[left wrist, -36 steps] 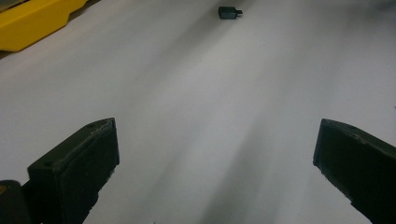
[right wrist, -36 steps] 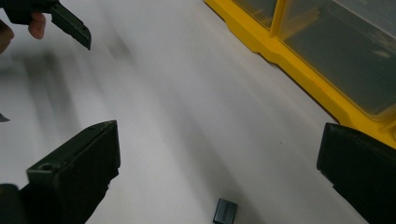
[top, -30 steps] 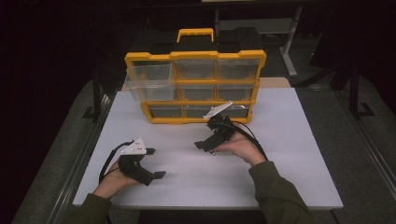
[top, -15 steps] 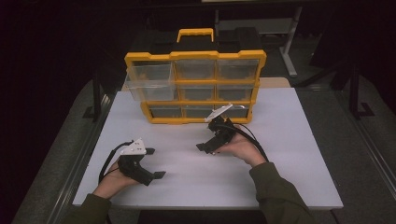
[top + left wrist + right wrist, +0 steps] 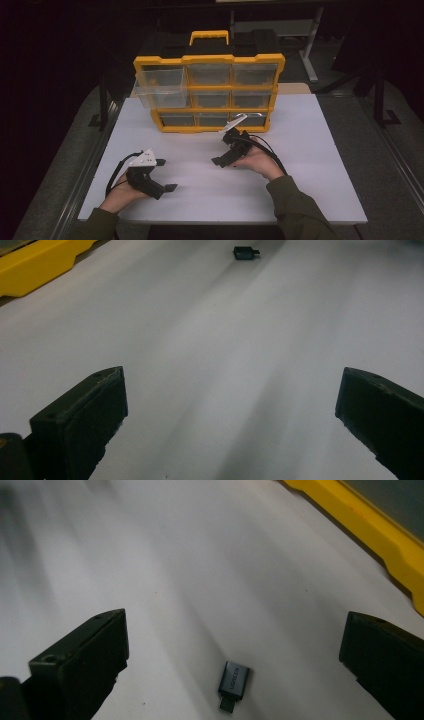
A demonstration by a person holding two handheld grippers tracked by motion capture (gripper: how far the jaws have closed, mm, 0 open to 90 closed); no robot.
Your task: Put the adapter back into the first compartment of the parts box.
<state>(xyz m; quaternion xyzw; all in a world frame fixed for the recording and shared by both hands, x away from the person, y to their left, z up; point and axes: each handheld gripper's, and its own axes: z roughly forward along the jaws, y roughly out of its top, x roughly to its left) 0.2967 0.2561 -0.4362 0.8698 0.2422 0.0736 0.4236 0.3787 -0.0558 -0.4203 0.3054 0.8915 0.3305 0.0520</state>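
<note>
A small grey USB adapter point(image 5: 232, 680) lies flat on the white tabletop, between and just ahead of my right gripper's point(image 5: 235, 670) wide-apart jaws. From the left gripper view the same adapter point(image 5: 245, 252) is a small dark block far ahead. My right gripper point(image 5: 223, 147) is open and low over the table in front of the yellow drawer organizer point(image 5: 207, 92). My left gripper point(image 5: 165, 175) rests open at the near left with nothing between its jaws.
The organizer's top-left clear drawer point(image 5: 160, 87) is pulled out toward me. Its yellow base edge point(image 5: 380, 540) runs close on the right gripper's right side. The white table board point(image 5: 310, 165) has open room at the right. Dark floor surrounds it.
My right gripper has crept slightly toward me and lower over the table. The left gripper has not moved.
</note>
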